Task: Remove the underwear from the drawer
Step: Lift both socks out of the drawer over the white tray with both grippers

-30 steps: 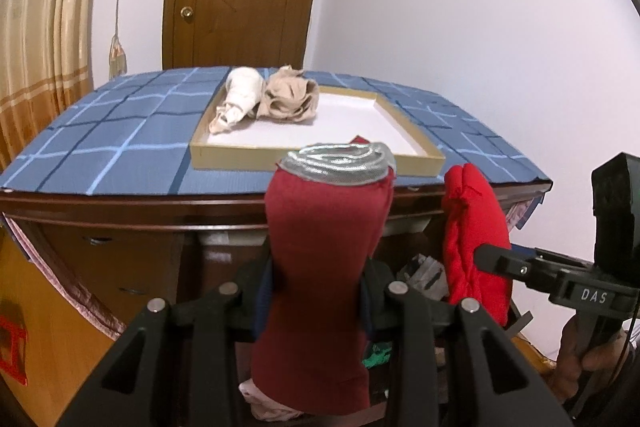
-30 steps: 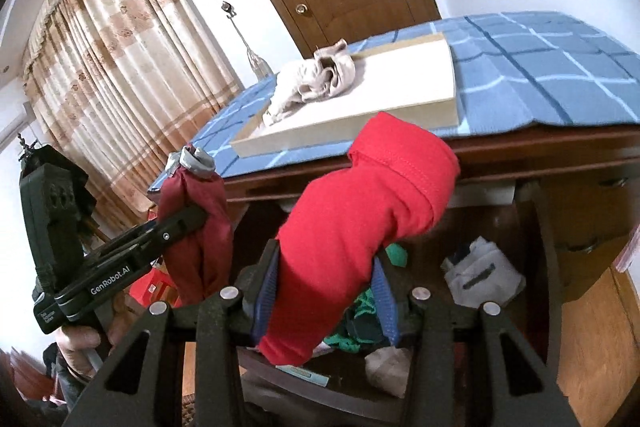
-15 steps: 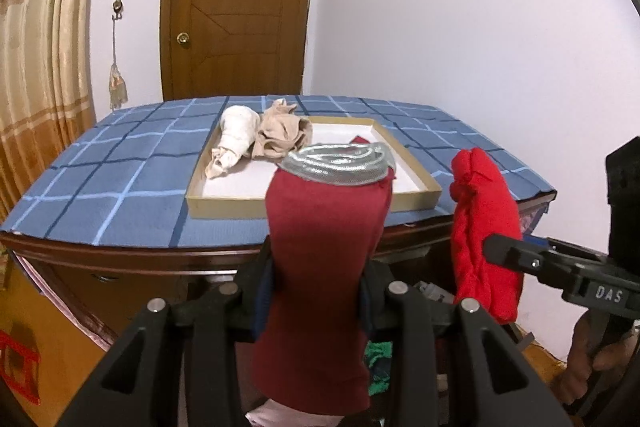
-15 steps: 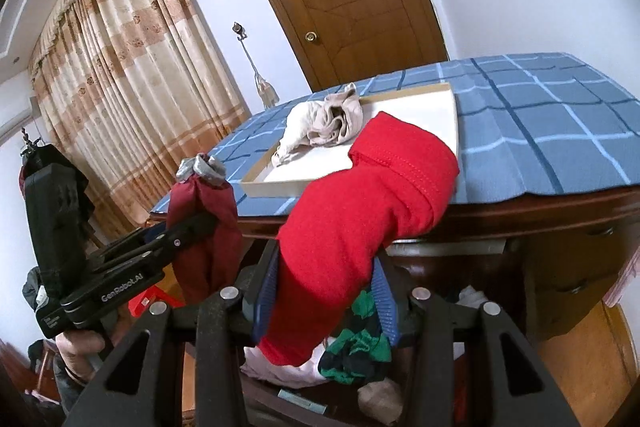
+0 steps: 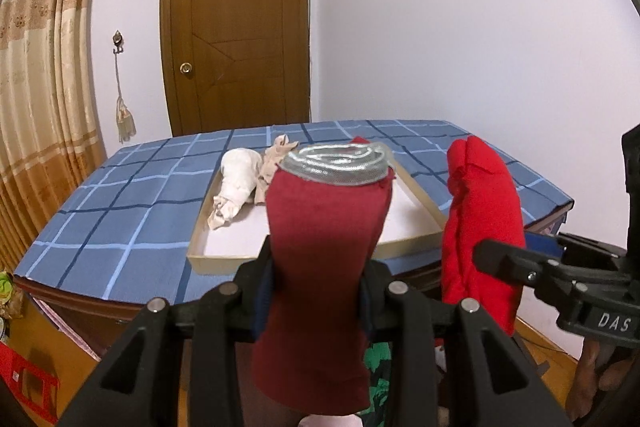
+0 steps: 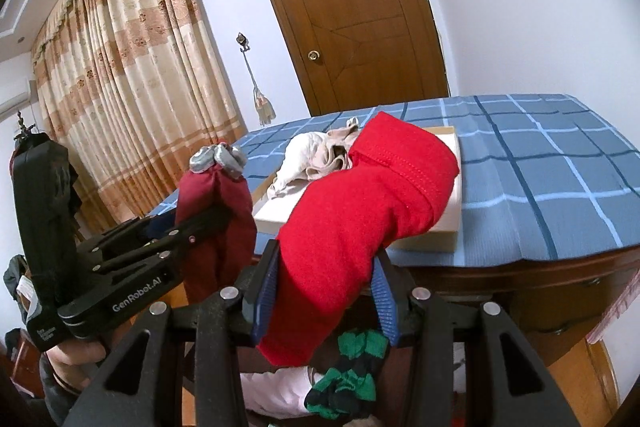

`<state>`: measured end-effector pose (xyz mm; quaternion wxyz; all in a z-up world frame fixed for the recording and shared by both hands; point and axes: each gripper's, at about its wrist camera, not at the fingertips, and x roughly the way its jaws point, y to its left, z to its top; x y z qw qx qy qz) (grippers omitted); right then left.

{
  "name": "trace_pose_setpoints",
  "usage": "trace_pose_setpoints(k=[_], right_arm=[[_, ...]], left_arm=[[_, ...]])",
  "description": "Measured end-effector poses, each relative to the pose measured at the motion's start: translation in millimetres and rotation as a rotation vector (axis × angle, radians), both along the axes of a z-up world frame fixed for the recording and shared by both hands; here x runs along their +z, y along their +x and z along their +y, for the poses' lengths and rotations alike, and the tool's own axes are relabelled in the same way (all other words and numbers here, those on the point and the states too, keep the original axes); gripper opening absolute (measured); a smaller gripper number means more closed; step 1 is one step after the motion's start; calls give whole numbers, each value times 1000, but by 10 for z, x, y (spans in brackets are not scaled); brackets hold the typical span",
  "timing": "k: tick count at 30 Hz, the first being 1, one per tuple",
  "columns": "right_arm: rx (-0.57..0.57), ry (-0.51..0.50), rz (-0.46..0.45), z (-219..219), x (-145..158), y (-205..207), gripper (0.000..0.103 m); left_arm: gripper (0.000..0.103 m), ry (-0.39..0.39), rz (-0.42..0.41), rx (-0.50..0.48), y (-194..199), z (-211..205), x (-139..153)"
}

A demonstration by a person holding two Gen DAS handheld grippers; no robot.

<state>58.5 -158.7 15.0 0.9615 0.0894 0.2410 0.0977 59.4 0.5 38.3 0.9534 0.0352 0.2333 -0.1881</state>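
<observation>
While each is clamped mid-length so its folds hang free of the drawer below, the dark maroon silver-banded underwear (image 5: pixel 324 267) sits pinched in the left gripper (image 5: pixel 316 291) and the bright red cotton underwear (image 6: pixel 360 223) in the right gripper (image 6: pixel 324 291), the shallow cardboard tray (image 5: pixel 416 251) just ahead as the likely drop spot

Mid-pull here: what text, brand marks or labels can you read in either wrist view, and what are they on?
"DAS": white letters on the black body of the right gripper, seen from the left wrist view.
"GenRobot.AI": white letters on the left gripper, right wrist view.
Small white print lower on that same body: too small to read.
</observation>
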Motion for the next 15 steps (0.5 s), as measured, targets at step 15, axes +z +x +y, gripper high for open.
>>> trace_pose_setpoints(k=[15], right_arm=[[-26, -62, -14, -67, 168, 359, 46]], left_arm=[[34, -1, -26, 10, 390, -129, 149]])
